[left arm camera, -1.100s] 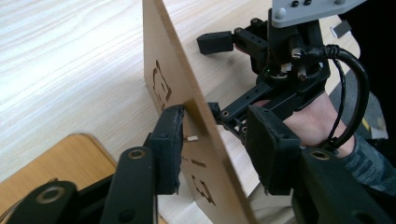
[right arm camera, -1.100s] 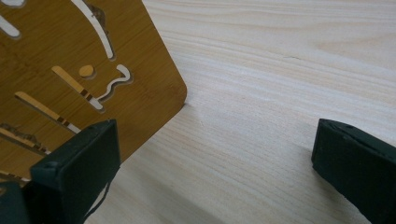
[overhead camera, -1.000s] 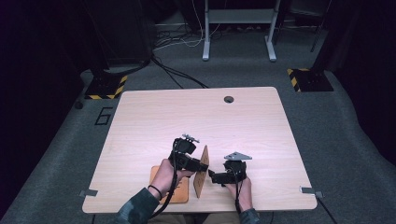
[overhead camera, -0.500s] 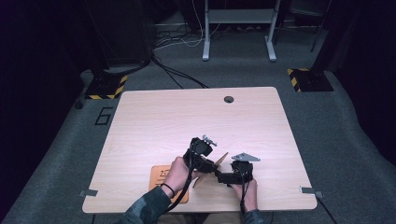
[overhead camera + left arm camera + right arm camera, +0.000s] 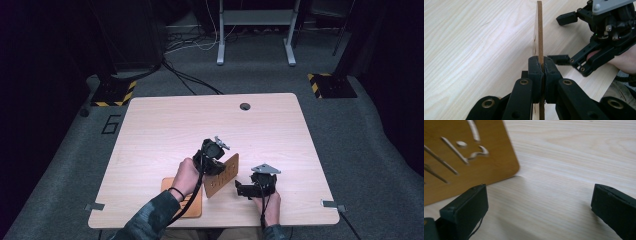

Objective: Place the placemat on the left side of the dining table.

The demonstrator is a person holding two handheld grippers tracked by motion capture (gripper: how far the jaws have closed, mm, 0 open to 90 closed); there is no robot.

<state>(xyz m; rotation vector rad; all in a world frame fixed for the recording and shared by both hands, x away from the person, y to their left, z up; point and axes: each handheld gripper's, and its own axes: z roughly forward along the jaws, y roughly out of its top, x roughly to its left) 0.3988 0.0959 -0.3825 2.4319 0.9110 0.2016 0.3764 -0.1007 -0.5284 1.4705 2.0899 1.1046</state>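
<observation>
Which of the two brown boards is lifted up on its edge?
The board clamped in the left claw, standing tilted on edge toward the right claw. The other board lies flat under the person's left forearm.

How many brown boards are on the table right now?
2. One brown board is held on edge in the left tool, mid-table. The other board lies flat near the table's front edge, partly under the person's left forearm. More could hide beneath it.
</observation>
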